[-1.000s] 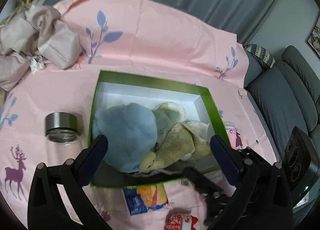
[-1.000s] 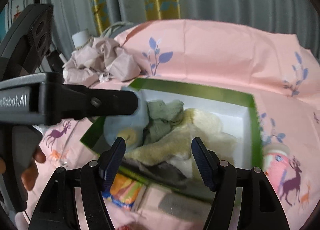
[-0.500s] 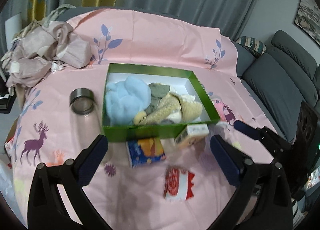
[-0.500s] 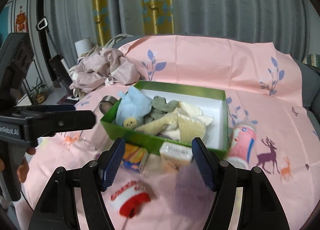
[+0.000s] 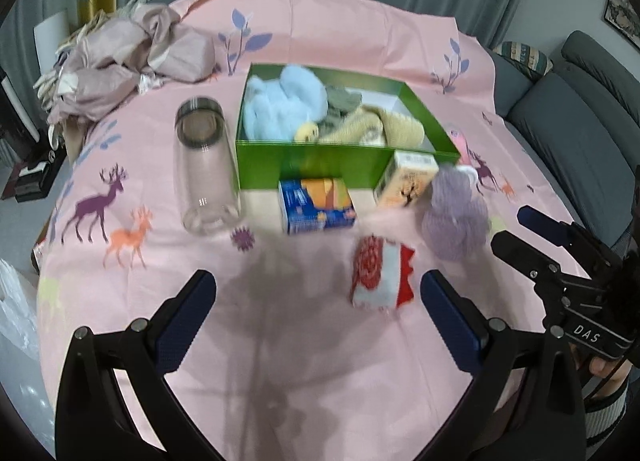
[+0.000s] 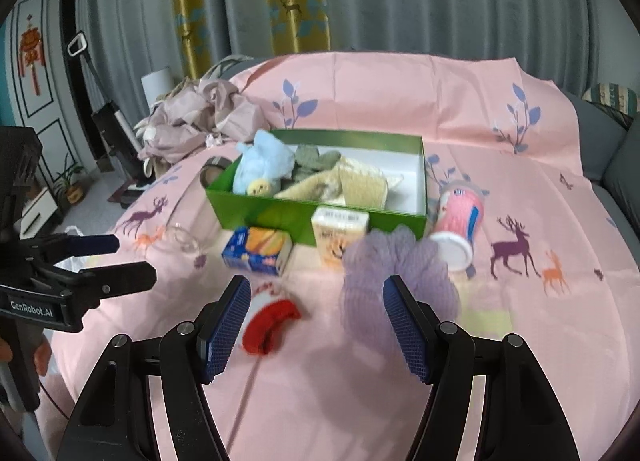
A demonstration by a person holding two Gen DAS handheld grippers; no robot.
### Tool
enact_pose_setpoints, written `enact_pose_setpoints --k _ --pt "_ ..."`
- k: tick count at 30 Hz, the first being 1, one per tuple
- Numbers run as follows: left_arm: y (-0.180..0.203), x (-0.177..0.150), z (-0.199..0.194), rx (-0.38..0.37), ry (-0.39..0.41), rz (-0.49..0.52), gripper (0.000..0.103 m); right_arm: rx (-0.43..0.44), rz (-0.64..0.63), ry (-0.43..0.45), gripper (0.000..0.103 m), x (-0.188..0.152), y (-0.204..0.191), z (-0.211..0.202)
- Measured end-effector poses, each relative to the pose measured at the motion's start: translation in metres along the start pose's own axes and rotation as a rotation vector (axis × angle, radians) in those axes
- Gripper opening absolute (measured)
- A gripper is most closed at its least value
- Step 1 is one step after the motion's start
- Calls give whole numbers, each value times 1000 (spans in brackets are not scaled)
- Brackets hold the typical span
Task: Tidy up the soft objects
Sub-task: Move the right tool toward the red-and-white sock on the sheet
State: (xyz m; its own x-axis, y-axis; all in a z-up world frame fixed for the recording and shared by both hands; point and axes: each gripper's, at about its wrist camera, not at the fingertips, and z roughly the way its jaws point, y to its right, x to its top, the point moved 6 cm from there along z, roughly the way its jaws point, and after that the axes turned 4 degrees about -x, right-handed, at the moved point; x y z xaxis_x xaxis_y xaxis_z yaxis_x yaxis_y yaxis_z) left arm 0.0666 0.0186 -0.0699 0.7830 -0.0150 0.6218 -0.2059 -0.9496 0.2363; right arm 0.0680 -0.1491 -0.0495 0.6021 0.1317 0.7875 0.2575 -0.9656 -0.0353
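Two soft things lie outside the green box (image 6: 316, 217): a purple mesh puff (image 6: 396, 277) and a red-and-white sock (image 6: 270, 321), both on the pink surface (image 6: 520, 341) in front of the box. Inside the box already are a blue plush (image 6: 260, 169), a grey cloth and a beige towel (image 6: 352, 185).

I think the puff is very light and springy; it will squash between the pads, so a hold through its middle looks best. The sock is limp and flat, so I would pinch it at a raised fold.

Both tools are empty. The right hand-held gripper (image 6: 316, 325) has its jaws standing wide, the puff just beyond them and the sock in front of the left jaw. The left hand-held gripper (image 5: 316, 325) is also spread wide and holds nothing.

Only the left view shows the clear glass jar (image 5: 204, 177) whole, left of the box; in the right view it is mostly hidden behind the box. Only the right view shows the pink cup (image 6: 458, 225) lying at the right of the box clearly.
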Motion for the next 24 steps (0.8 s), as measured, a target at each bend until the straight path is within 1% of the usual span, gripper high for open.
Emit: enact_pose_setpoints --k 4,9,13,15,18,22,24 --pt "1 -12 3 -21 -22 -23 102 8 9 -13 70 -13 1 -4" --pt "-1 -23 3 -46 -41 -50 102 16 16 -48 70 -32 0 -2" --pt "-2 -32 7 -82 -66 -79 102 25 20 -77 70 -46 -2 2" --pt "-2 -37 8 -114 -72 -91 102 38 23 -86 70 -51 -4 4" --pt "0 -39 10 -145 -78 -92 102 64 12 -95 70 -57 -11 6" --pt "7 -42 13 -209 -91 -69 102 103 -18 -100 70 -61 -21 8" --pt "10 -44 16 -228 -103 -54 102 125 -36 -108 70 -64 -27 11"
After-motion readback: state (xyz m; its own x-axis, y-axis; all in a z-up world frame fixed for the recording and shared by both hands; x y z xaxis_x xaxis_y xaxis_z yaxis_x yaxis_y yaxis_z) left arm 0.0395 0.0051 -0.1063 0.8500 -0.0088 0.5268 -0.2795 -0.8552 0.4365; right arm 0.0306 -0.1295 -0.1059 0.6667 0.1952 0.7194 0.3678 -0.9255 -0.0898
